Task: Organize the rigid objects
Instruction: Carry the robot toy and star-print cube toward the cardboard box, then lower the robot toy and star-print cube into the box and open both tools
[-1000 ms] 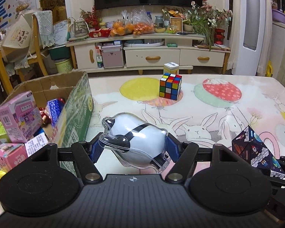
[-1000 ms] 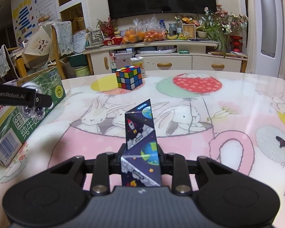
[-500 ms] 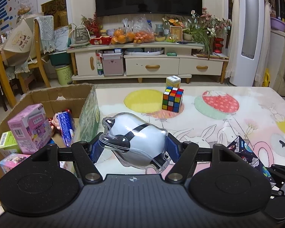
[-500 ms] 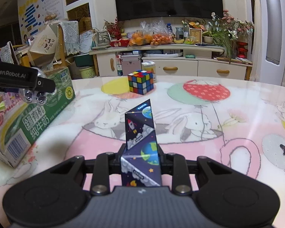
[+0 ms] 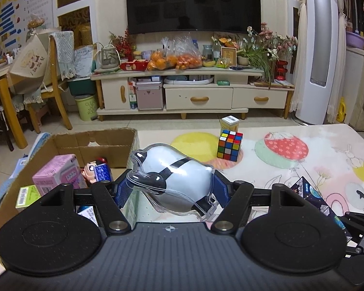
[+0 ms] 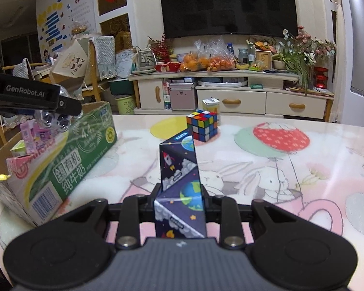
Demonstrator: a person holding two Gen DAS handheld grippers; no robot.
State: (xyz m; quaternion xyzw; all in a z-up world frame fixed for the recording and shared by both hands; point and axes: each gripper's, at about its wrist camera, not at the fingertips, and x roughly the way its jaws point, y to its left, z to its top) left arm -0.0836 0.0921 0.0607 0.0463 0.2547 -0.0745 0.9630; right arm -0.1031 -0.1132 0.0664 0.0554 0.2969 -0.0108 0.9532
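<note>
My left gripper [image 5: 171, 189] is shut on a clear plastic shell holding a white and black penguin toy [image 5: 174, 179], raised near the right wall of the open cardboard box [image 5: 109, 140]. In the right wrist view the left gripper [image 6: 68, 115] hangs over that box [image 6: 89, 150]. My right gripper [image 6: 179, 198] is shut on a dark space-print folding puzzle [image 6: 179, 177], held upright above the table; the puzzle [image 5: 313, 198] also shows at the lower right of the left wrist view. A Rubik's cube [image 5: 229, 145] [image 6: 202, 125] stands on the table farther back.
The box holds a pink carton [image 5: 58, 174], a doll figure [image 5: 94, 169] and other small packs. A small yellow carton [image 5: 229, 123] stands behind the cube. The table [image 6: 279, 169] has a rabbit-print cover. A TV cabinet [image 5: 194, 94] and chairs stand beyond.
Both grippers have risen with their loads. The left one has drifted toward the box, so more of its inside shows. The cube has not moved.
</note>
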